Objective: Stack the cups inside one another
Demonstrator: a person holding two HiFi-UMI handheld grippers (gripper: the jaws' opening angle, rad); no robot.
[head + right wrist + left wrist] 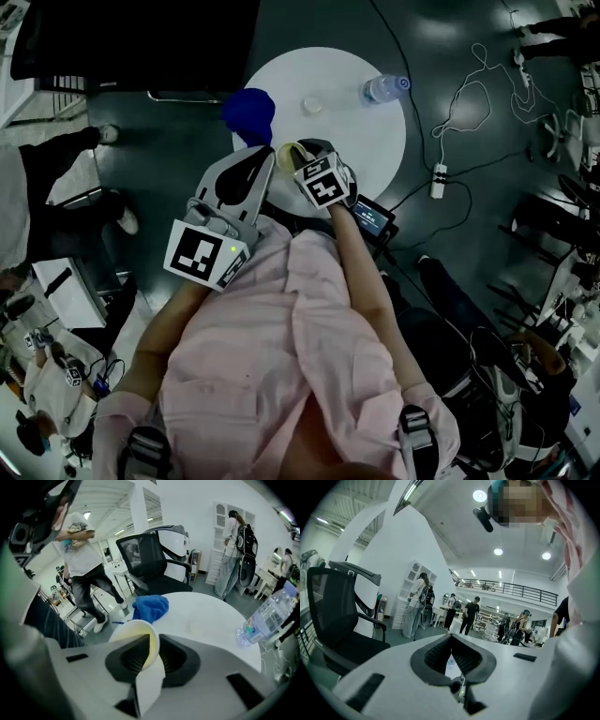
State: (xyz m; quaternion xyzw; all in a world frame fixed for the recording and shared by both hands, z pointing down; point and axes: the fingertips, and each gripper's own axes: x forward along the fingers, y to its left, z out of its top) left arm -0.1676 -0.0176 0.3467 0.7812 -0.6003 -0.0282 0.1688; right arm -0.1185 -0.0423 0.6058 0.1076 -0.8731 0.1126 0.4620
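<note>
We see the right gripper (155, 639) closed on the wall of a cup (149, 681). One jaw sits inside against the pale yellow lining and the other outside on the white wall, so the cup is pinched by its side at the rim, with its mouth turned toward that gripper's left jaw. The cup is held clear of the round white surface (211, 616), which spreads out ahead of the gripper. Ahead of the jaws and a little to their left, a blue cloth (151, 607) lies crumpled near the surface's edge, and well off to the right of the jaws a clear water bottle (267, 618) is on the surface. Between cloth and bottle, farther ahead of the gripper, we make out a small clear round thing (312, 106), too faint for us to name. The left gripper (451, 637) has its jaws brought together at the tips with nothing between them. From above it sits just to the left of the right gripper, its tips near the cloth. Its own view points out into the room, with a black office chair (342, 616) to the left of the jaws and people (471, 616) standing well beyond them
</note>
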